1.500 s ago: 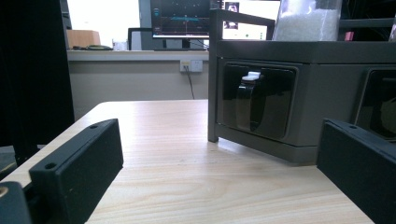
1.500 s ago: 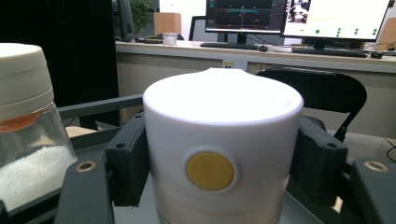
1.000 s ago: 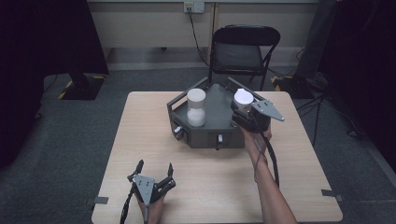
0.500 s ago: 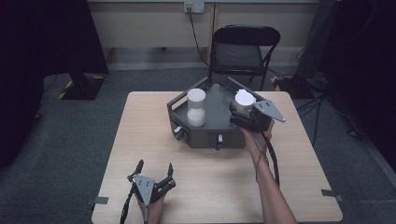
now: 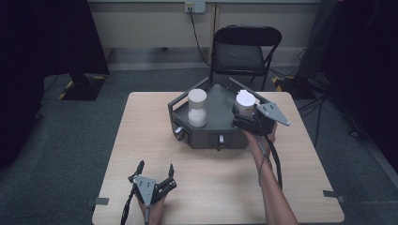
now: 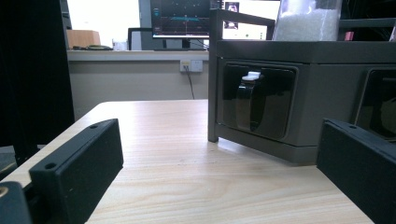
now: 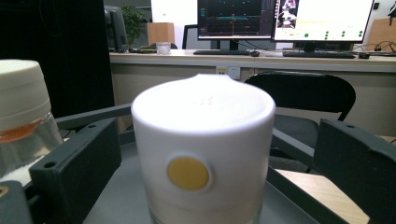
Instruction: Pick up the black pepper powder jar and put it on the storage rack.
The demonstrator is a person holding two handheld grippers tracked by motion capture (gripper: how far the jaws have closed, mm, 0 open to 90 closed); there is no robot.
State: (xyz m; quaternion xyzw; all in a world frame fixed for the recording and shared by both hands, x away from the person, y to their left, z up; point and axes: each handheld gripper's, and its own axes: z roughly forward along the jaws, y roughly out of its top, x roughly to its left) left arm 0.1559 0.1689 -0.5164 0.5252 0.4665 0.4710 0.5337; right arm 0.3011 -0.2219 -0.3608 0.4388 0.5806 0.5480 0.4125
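A dark grey box-shaped tray (image 5: 206,138) with front handles stands at the table's far middle. In it, at the left, is a clear jar (image 5: 197,108) of white grains with a white lid. At the tray's right a white container (image 5: 245,101) with a yellow dot (image 7: 188,173) stands between the jaws of my right gripper (image 5: 244,112), which is open, with a gap on each side (image 7: 217,140). My left gripper (image 5: 155,171) rests open near the table's front edge, facing the tray's handle (image 6: 247,100), nothing between its jaws.
A black folding chair (image 5: 244,54) stands just behind the table. The tray's raised rim (image 7: 93,116) runs around the jar (image 7: 21,116) and the container. Bare wood (image 5: 211,178) lies between the tray and the front edge. Dark curtains hang at both sides.
The right gripper and the white container have shifted slightly lower and nearer over the tray's right side. The left gripper has not moved.
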